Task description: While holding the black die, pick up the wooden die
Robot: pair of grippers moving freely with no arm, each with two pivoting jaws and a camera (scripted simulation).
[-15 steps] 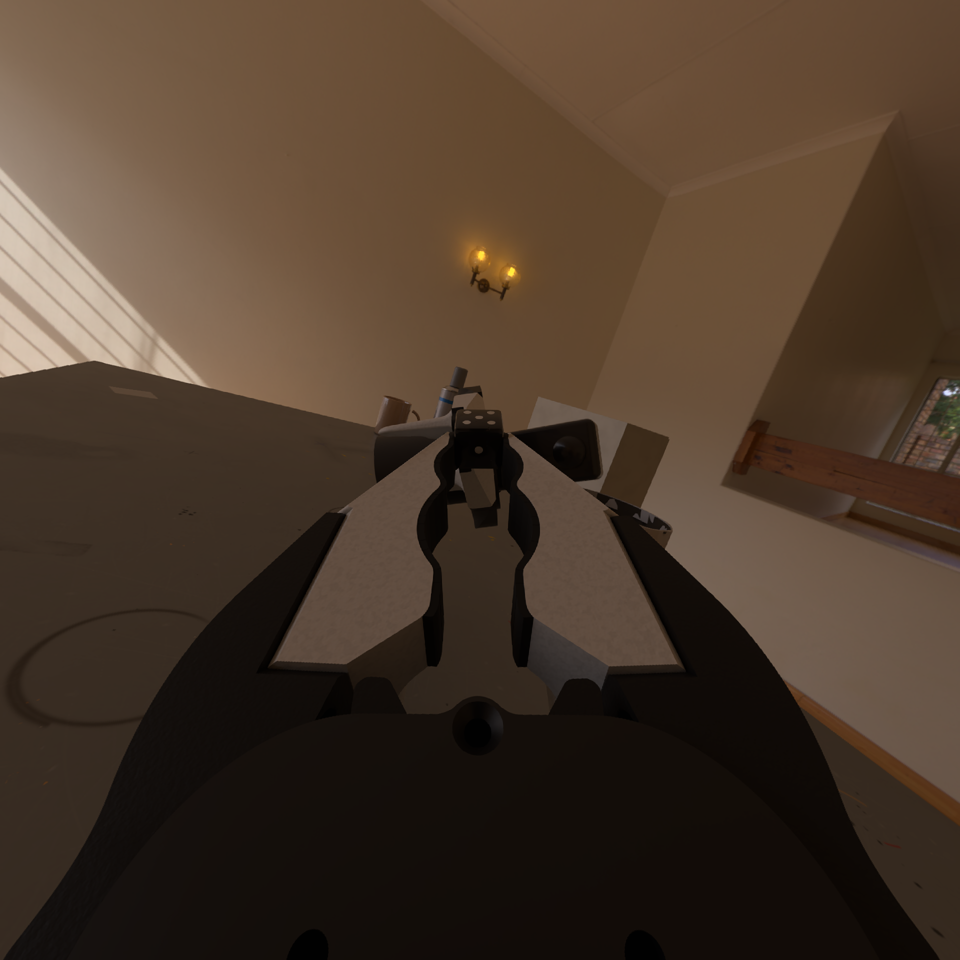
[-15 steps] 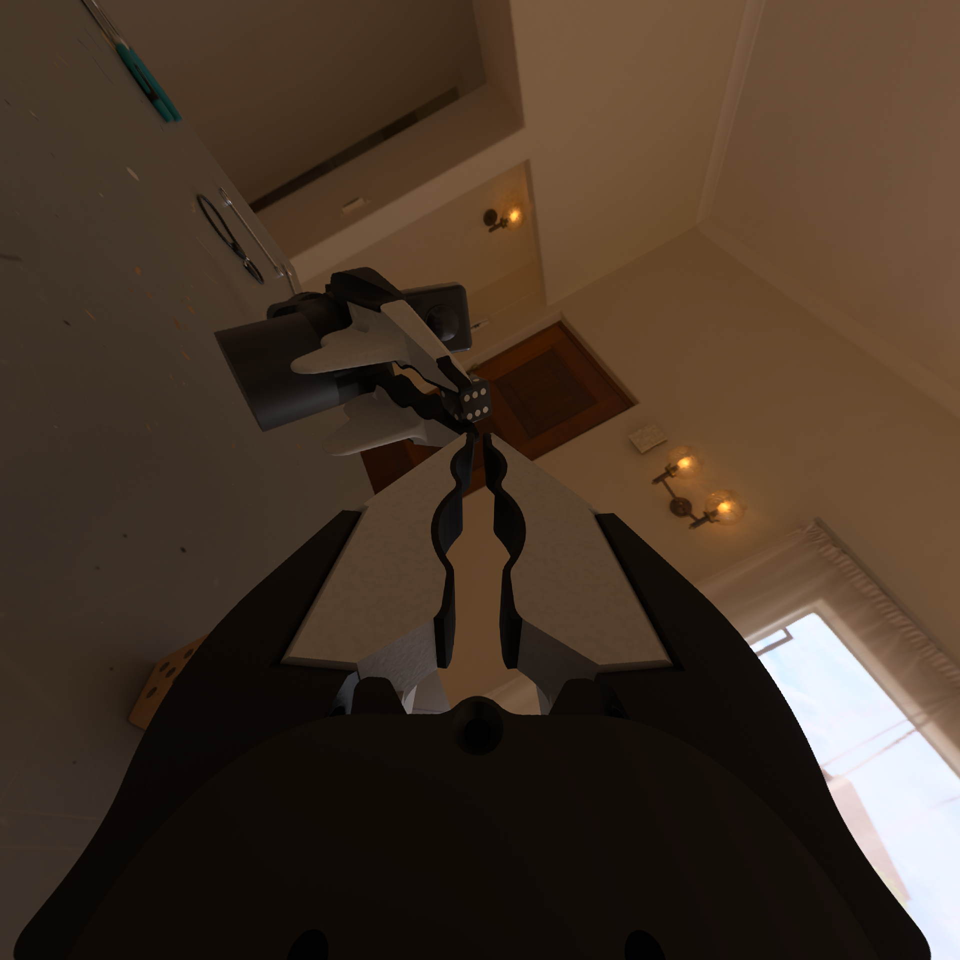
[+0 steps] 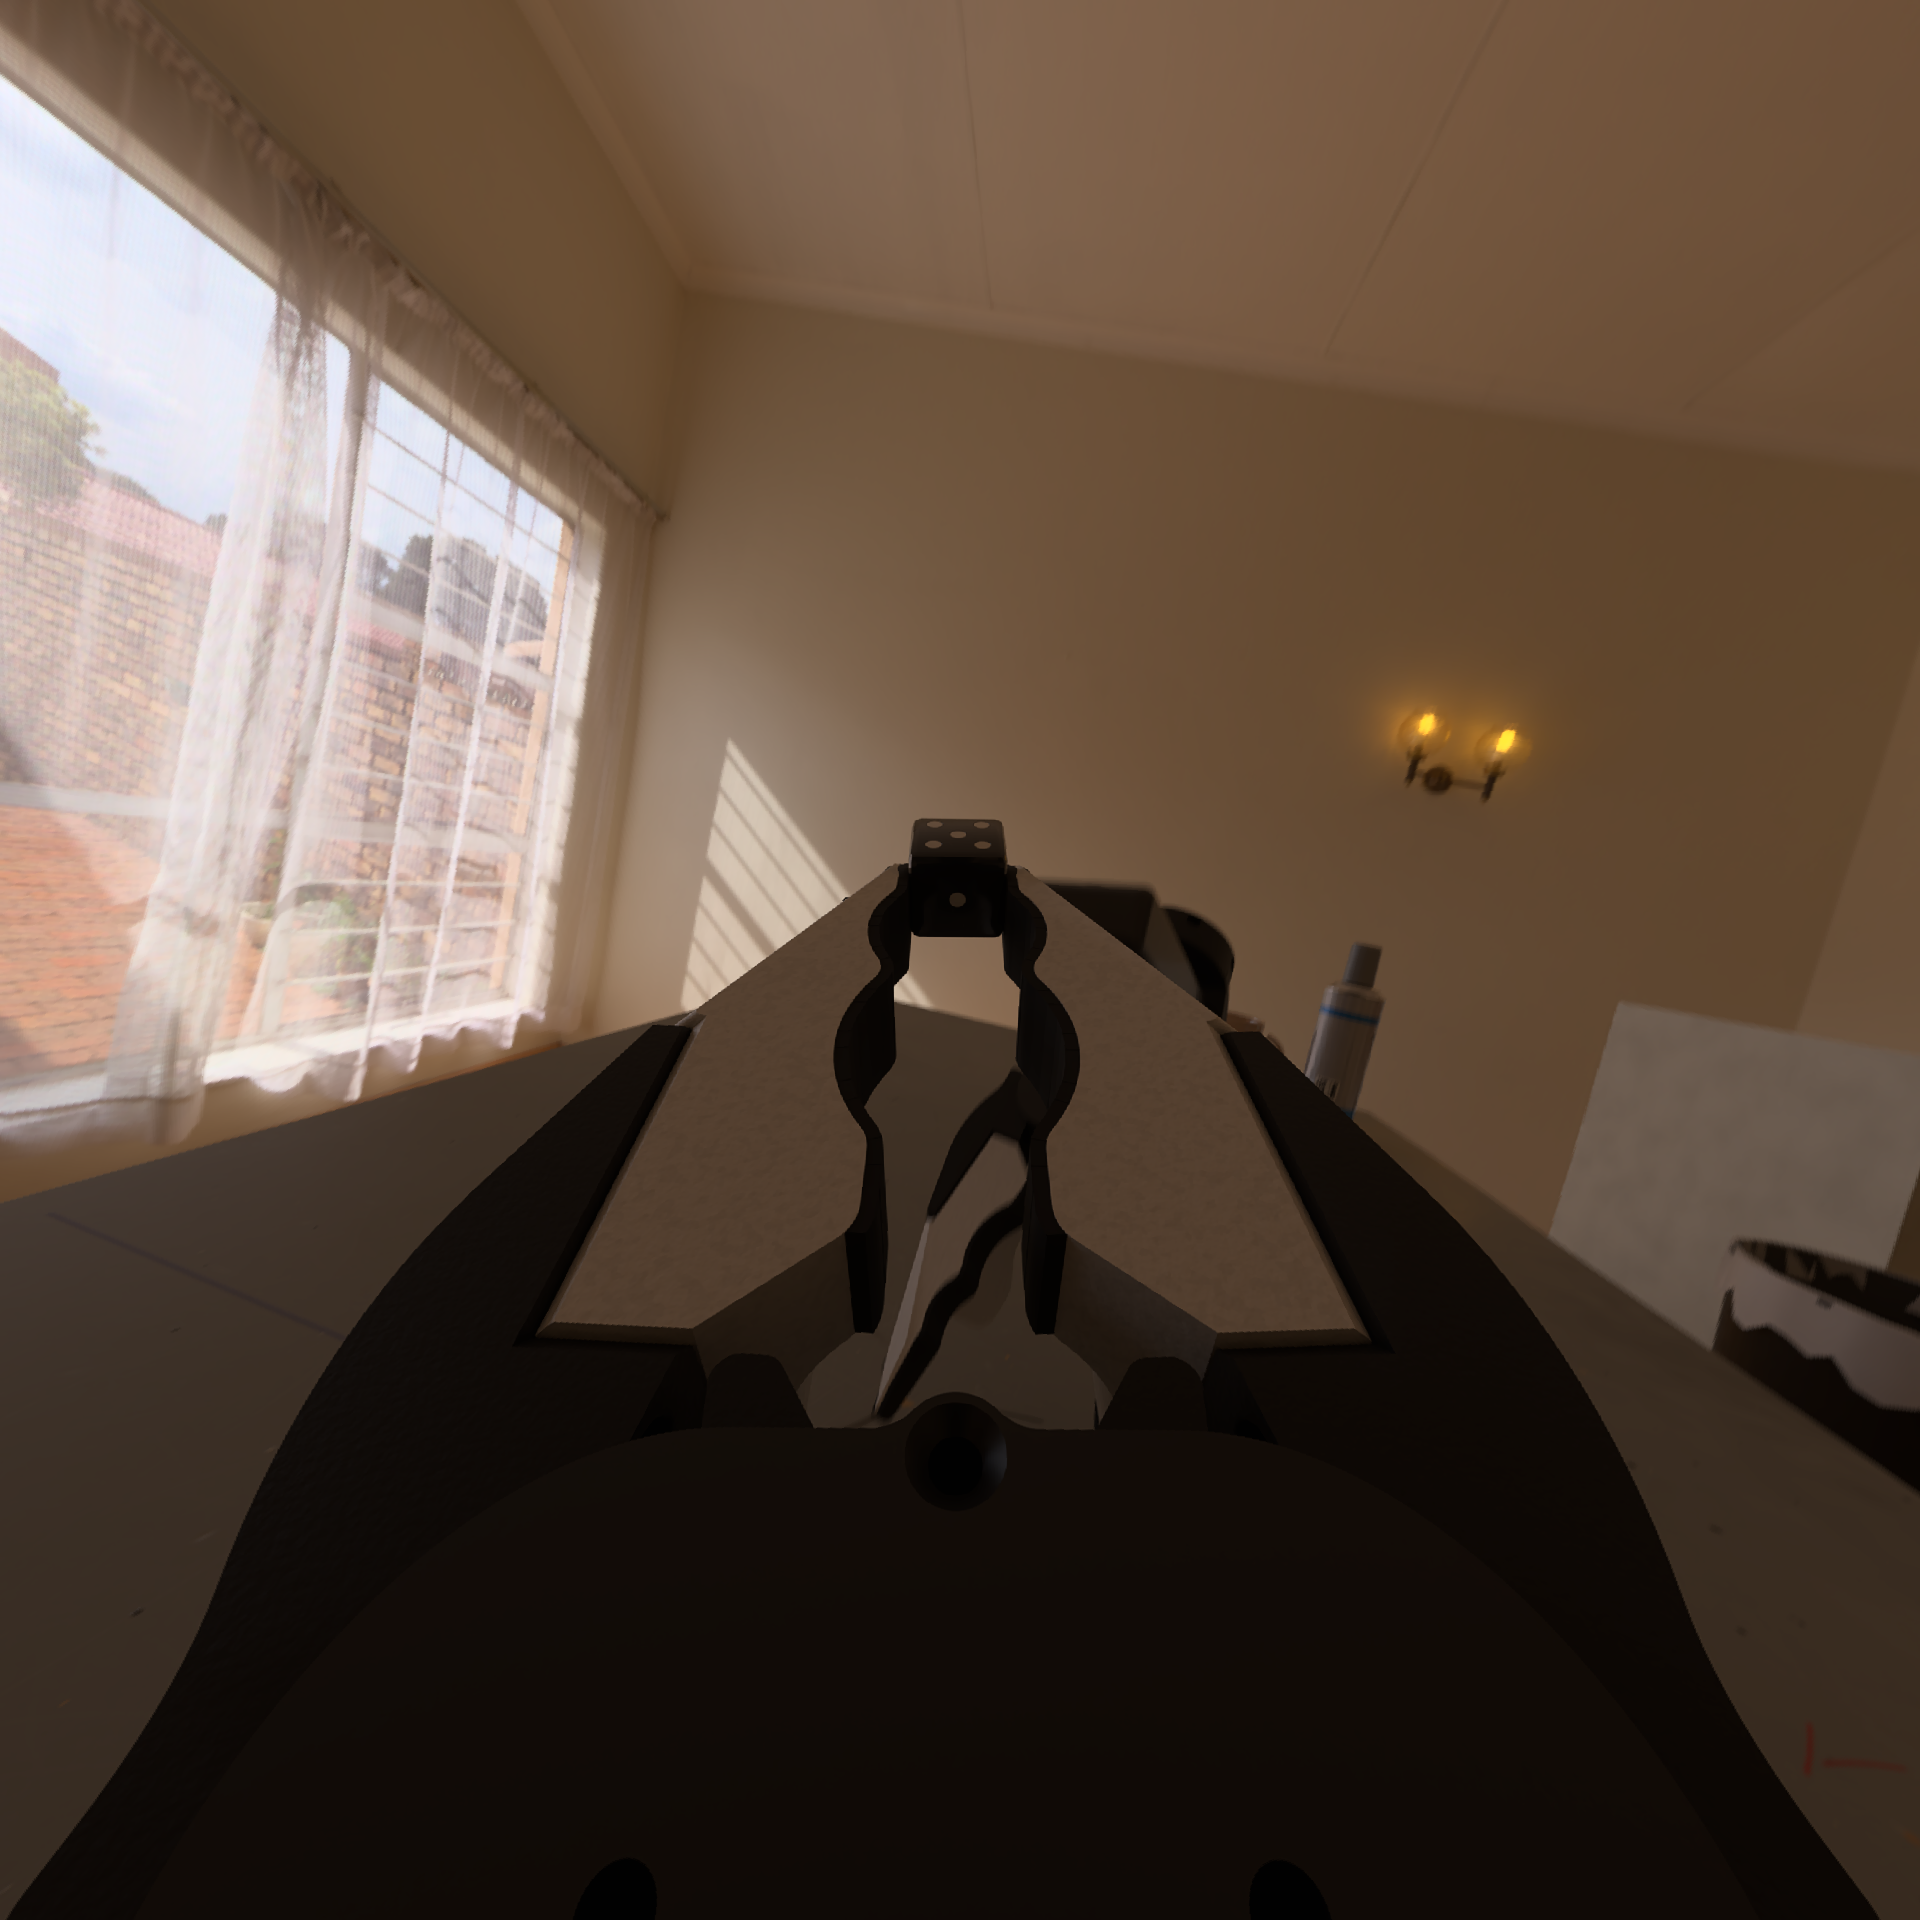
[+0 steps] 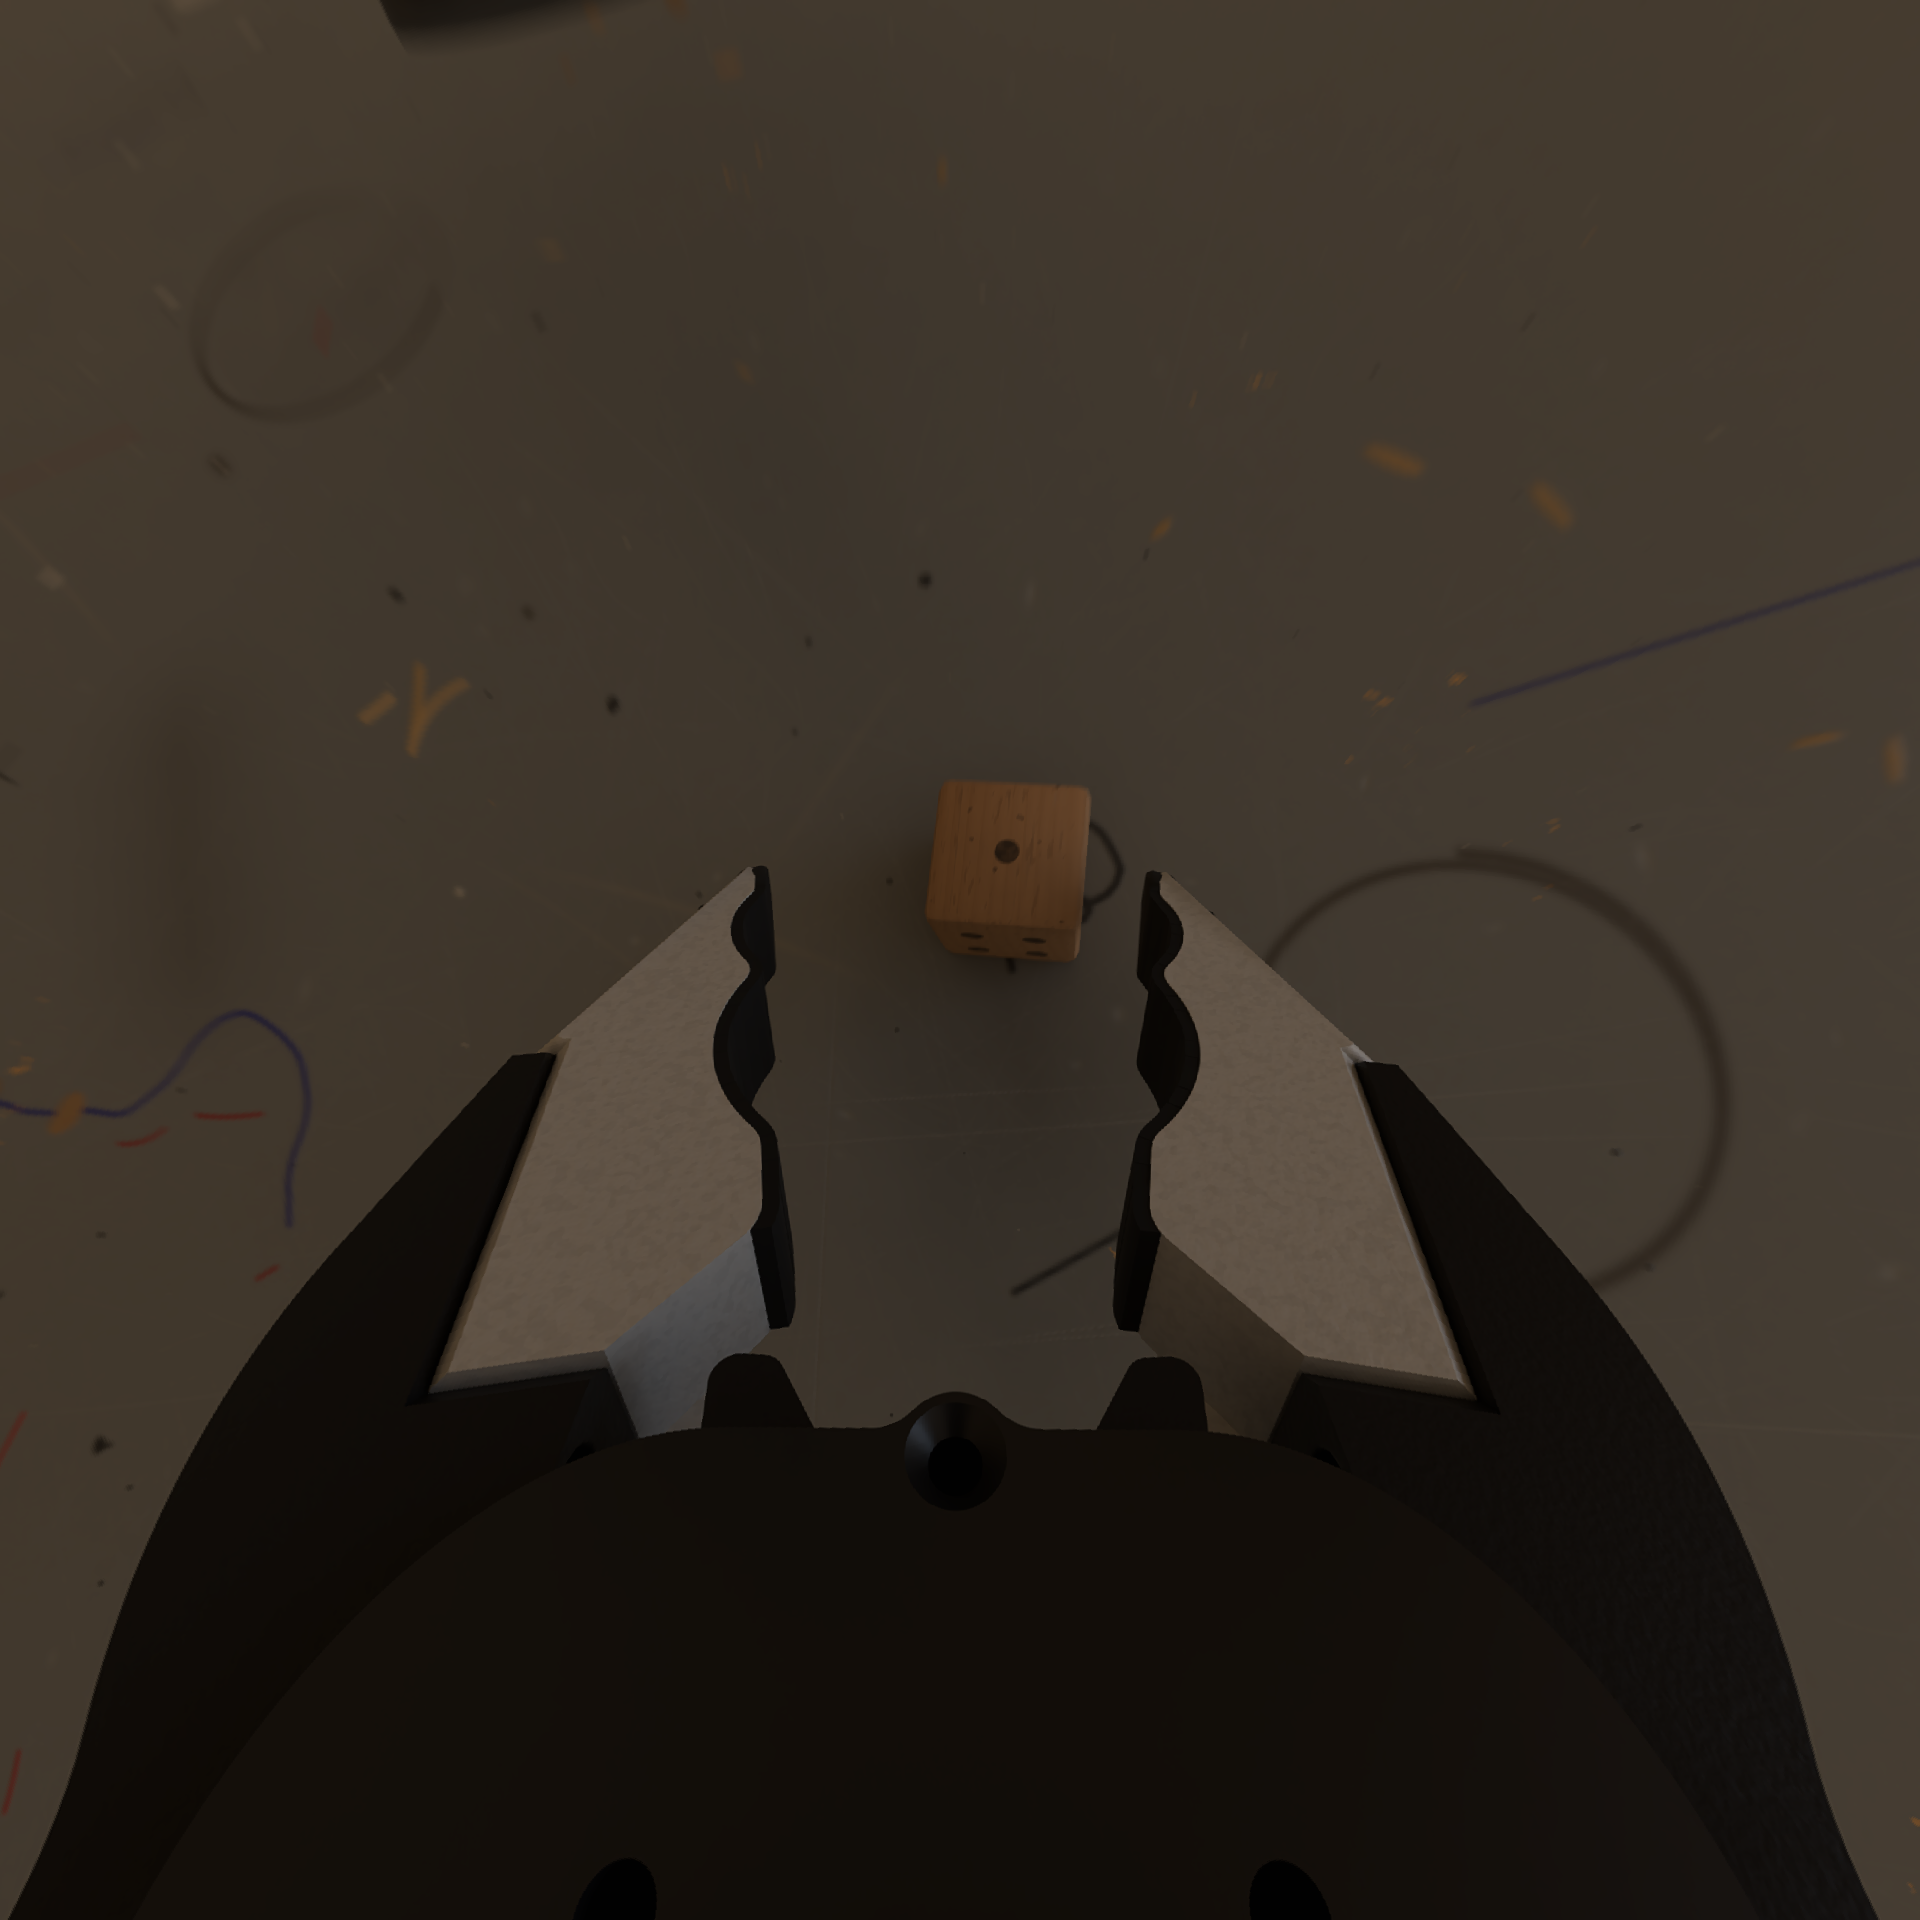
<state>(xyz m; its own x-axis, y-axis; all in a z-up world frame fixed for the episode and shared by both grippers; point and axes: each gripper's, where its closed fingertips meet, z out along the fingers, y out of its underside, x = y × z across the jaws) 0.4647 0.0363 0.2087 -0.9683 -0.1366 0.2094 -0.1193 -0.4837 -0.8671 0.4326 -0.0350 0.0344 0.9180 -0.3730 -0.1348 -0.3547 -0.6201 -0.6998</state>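
The left gripper (image 3: 958,883) is clamping a small black cube die with white pips (image 3: 958,878) between its very fingertips, and it is holding the die up in the air above the dark grey counter (image 3: 260,1278). One die face with several pips is facing upward and a face with a single pip is facing the camera. Behind it, a bright window with a sheer white curtain (image 3: 291,675) is filling the left side of the room, and a two-bulb wall lamp (image 3: 1460,753) is glowing on the beige wall. A grey cylindrical bottle with a blue band (image 3: 1345,1023) is standing to the right, near a white panel (image 3: 1745,1153).

The right gripper (image 4: 956,883) is pointing down at the scuffed, speckled dark counter (image 4: 935,416) with its jaws spread wide and grasping nothing. A light-brown wooden cube die with dark pips (image 4: 1006,871) is resting on the counter just beyond the fingertips, lined up with the gap between them and sitting slightly nearer the right-hand finger. It is touching neither finger. Its top face is showing a single pip. Faint ring marks and thin scribbled lines are marking the counter around it.
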